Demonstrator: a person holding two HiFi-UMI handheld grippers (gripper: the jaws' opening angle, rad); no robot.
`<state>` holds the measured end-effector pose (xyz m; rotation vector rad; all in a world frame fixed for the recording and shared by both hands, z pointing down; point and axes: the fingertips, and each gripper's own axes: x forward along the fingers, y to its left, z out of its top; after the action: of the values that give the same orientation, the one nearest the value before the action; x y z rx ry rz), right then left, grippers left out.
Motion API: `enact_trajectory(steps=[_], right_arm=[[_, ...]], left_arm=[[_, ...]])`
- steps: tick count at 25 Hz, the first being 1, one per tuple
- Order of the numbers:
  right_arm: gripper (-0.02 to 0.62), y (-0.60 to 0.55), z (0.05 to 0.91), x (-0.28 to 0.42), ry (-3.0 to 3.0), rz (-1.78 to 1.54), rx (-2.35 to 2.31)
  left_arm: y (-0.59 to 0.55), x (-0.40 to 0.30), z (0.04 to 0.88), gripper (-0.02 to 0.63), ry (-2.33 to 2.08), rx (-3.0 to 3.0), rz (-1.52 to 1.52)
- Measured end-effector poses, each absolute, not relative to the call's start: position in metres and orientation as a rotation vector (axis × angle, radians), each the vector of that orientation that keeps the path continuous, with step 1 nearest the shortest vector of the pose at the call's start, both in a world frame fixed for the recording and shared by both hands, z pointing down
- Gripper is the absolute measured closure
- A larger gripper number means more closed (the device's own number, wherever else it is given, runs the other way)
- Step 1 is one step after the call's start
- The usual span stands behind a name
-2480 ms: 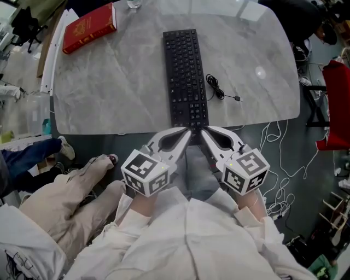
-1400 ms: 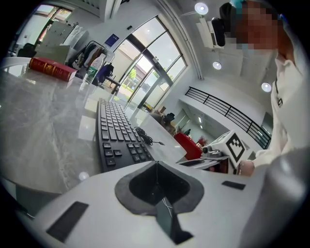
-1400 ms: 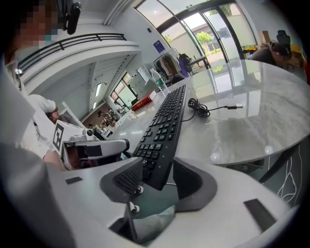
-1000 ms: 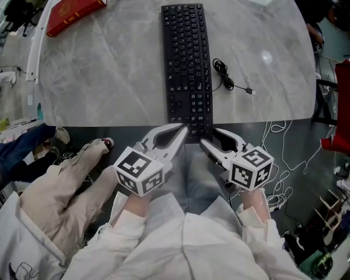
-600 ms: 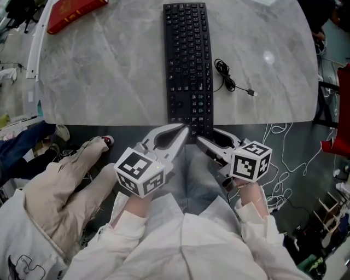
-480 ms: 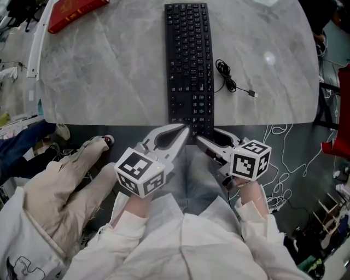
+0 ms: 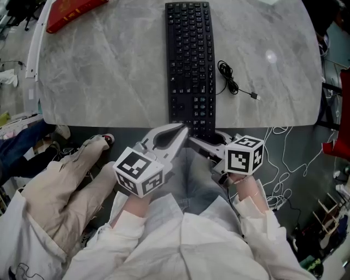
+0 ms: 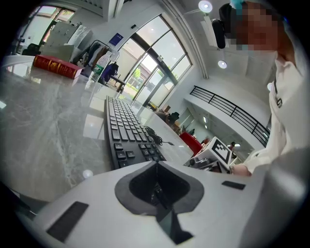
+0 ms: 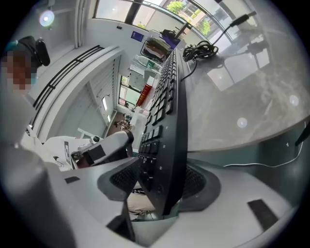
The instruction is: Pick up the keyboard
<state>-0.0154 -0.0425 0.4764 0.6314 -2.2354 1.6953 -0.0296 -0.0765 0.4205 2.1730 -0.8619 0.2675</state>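
R gripper [image 7: 210,140]: jaws just widened to full spread, straddling near end of black keyboard [image 7: 188,60], pads not pressing. L gripper [image 7: 183,131]: pressed together, empty, beside that end at marble table [image 7: 109,82] edge. Risk: one-end pinch lets the long board pivot and slip; loose cable [image 7: 229,82] may drag.

1. One table [image 7: 109,82].
2. One keyboard [image 7: 189,65], running from twelve to six o'clock across the table.
3. One red book [image 7: 71,10], at eleven o'clock.
4. One coiled black cable [image 7: 229,82], at the keyboard's three o'clock.
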Motion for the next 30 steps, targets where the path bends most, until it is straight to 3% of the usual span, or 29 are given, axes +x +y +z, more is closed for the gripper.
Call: enact_trajectory(steps=[30], right_arm=[[0.385, -0.048, 0.480, -0.034, -2.314, 1.711, 0.458]], left_arm=[[-0.094, -0.042, 0.423, 0.591, -0.930, 2.160, 0.235]])
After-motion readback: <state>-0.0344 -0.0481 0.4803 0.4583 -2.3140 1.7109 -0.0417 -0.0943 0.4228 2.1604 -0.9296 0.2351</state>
